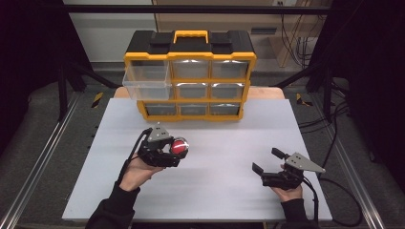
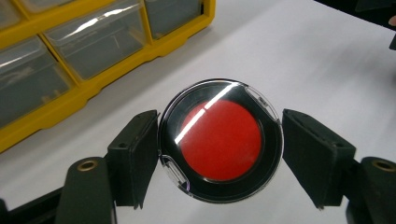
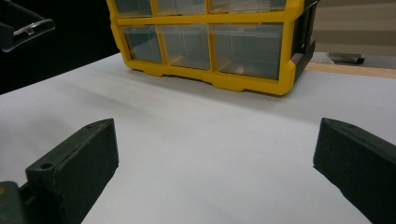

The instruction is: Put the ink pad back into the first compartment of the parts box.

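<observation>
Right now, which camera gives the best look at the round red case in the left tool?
The left gripper view: the round red case sits close up between the left tool's jaws, its clear lid and red centre plain. The high view shows it small and far off.

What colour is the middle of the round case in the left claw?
Red, ringed in black under a clear lid: the round case shows best in the left gripper view, between the left claw jaws.

Drawer contents [image 2: 88,46] blurred; organizer [image 3: 210,42] cut off at the top edge
</observation>
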Action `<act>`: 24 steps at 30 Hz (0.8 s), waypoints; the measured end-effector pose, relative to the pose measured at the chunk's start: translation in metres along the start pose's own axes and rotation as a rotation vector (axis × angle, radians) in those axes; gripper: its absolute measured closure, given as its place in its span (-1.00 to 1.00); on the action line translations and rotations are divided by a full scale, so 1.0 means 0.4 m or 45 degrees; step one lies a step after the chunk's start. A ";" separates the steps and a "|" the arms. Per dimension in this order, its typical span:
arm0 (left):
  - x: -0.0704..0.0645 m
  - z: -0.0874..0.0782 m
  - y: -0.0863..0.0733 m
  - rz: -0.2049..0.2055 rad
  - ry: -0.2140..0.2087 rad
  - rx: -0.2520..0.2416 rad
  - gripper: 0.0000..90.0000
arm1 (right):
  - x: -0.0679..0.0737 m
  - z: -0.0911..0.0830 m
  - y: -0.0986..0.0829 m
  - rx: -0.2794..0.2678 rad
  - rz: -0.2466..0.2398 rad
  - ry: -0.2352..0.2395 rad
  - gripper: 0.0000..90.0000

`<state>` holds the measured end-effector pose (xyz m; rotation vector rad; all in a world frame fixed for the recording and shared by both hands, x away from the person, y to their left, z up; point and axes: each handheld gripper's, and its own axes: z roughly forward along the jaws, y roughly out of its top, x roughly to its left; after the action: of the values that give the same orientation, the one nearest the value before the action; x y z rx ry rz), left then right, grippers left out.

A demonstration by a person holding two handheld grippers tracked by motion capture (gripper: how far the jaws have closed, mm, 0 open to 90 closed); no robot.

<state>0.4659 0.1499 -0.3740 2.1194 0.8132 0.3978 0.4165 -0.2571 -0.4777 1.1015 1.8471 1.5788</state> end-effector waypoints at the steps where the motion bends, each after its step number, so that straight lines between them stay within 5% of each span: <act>1: 0.005 -0.004 0.002 -0.002 0.001 -0.002 -0.36 | 0.000 0.000 0.000 0.000 0.002 0.000 -0.99; 24: 0.074 -0.093 0.076 -0.021 0.102 -0.071 -0.36 | -0.001 0.001 0.000 0.004 0.004 -0.004 -0.99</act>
<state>0.4808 0.1772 -0.3269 2.0546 0.8553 0.4939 0.4169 -0.2571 -0.4779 1.1080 1.8477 1.5755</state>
